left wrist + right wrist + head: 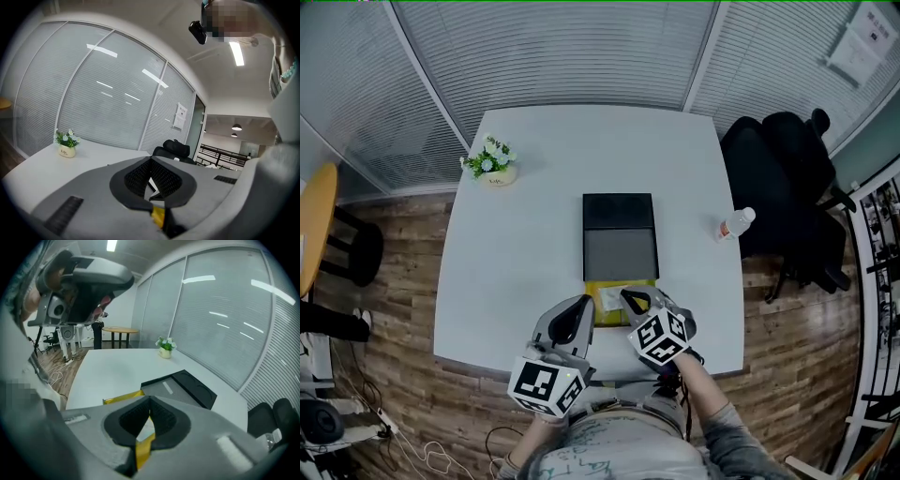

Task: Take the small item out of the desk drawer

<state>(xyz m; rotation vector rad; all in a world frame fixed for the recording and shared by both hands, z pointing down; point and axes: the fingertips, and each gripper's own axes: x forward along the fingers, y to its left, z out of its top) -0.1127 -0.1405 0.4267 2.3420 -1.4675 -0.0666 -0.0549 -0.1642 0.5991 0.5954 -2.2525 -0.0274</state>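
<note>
Both tools are in low at the 6 o'clock edge of the white desk, right over the shallow yellow pull-out drawer that sticks out from the flat black and grey desktop organiser box. The small white item, pale and flat like a folded packet, lies inside that drawer, and it sits right between the two tools. The left gripper has its tongs together with nothing clamped, and the item lies just beside its tip, at about 2 o'clock. The right gripper also has its tongs together. A sliver of yellow and white shows through the slit, but that looks like the drawer behind and not a grip. From the right tip the item lies at 9 o'clock, and I'd call this hand a shade nearer since its tip is already over the drawer. The item's long axis is too small to read. Whichever side goes in, I'd say the tongs must part first.
</note>
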